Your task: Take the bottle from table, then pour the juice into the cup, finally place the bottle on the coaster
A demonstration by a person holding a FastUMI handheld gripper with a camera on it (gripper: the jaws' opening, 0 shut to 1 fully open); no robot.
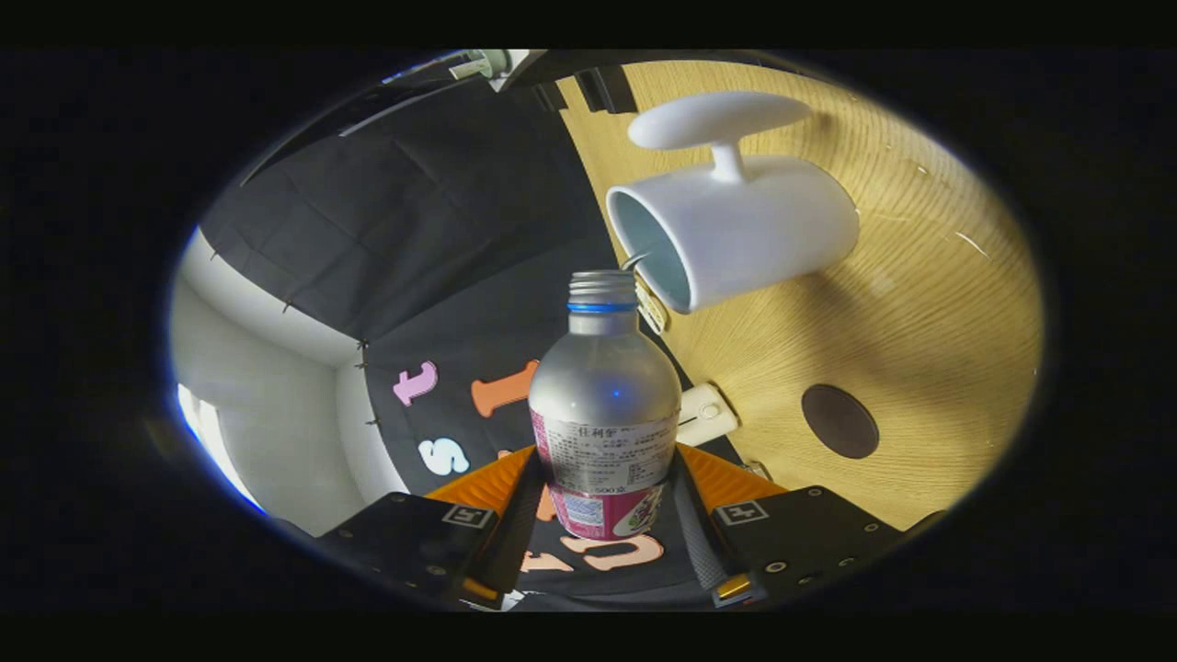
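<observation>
Pouring stage | gripper [604, 515] fingers pinching silver metal bottle [604, 405], tilted, mouth beside white ceramic cup [736, 230] rim | pickup done | round dark coaster [839, 421] on wooden table [938, 313] awaits bottle

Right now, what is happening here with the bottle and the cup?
A person's handheld tongs are shut on a silver bottle, gripping its lower labelled part between both fingers. The whole view is rolled sideways, so the bottle is tipped with its open mouth close to the rim of the white cup on the wooden table. This looks like the pouring step. No juice stream is visible. The dark round coaster lies bare on the table beside the cup.
</observation>
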